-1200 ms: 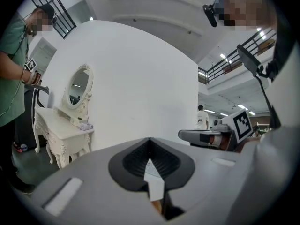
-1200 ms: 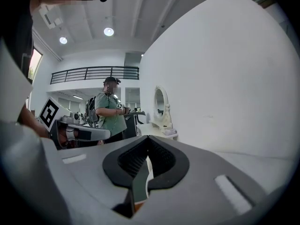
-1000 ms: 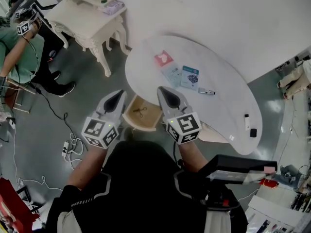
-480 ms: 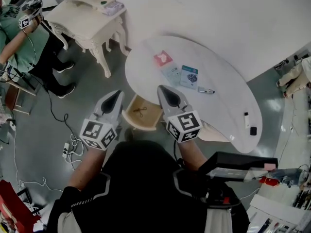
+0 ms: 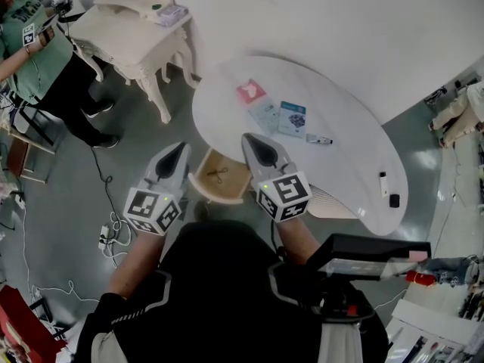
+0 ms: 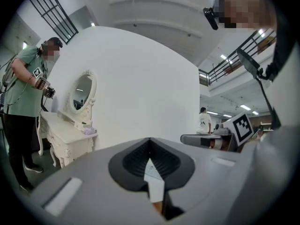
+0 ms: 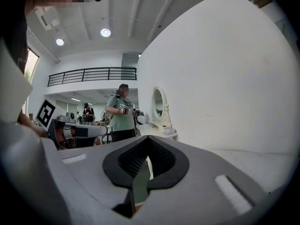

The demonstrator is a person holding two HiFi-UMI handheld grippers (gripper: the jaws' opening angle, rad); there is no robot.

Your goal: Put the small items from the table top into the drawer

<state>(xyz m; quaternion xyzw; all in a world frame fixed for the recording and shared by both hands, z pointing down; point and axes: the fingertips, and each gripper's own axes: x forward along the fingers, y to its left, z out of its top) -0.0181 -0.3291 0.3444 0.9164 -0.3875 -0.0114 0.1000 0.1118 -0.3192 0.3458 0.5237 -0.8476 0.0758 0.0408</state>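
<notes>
The white oval table (image 5: 355,165) carries a pink card (image 5: 252,91), a pale packet (image 5: 266,114), a blue card (image 5: 293,118), a marker pen (image 5: 319,139), a small white item (image 5: 383,185) and a small black item (image 5: 393,200). An open wooden drawer (image 5: 204,186) at the table's near edge holds scissors (image 5: 218,174). My left gripper (image 5: 178,150) hangs shut left of the drawer, over the floor. My right gripper (image 5: 249,141) is shut over the table's near edge, right of the drawer. Neither holds anything. Both gripper views look level across the room, with the left gripper's (image 6: 150,142) and the right gripper's (image 7: 149,142) jaws closed.
A cream dressing table (image 5: 132,32) with a mirror stands at the far left, and a person in green (image 5: 30,44) stands beside it. Cables (image 5: 110,221) lie on the grey floor at the left. A white wall runs behind the table.
Both grippers have stayed almost still. The person in green at the upper left has shifted closer to the dressing table.
</notes>
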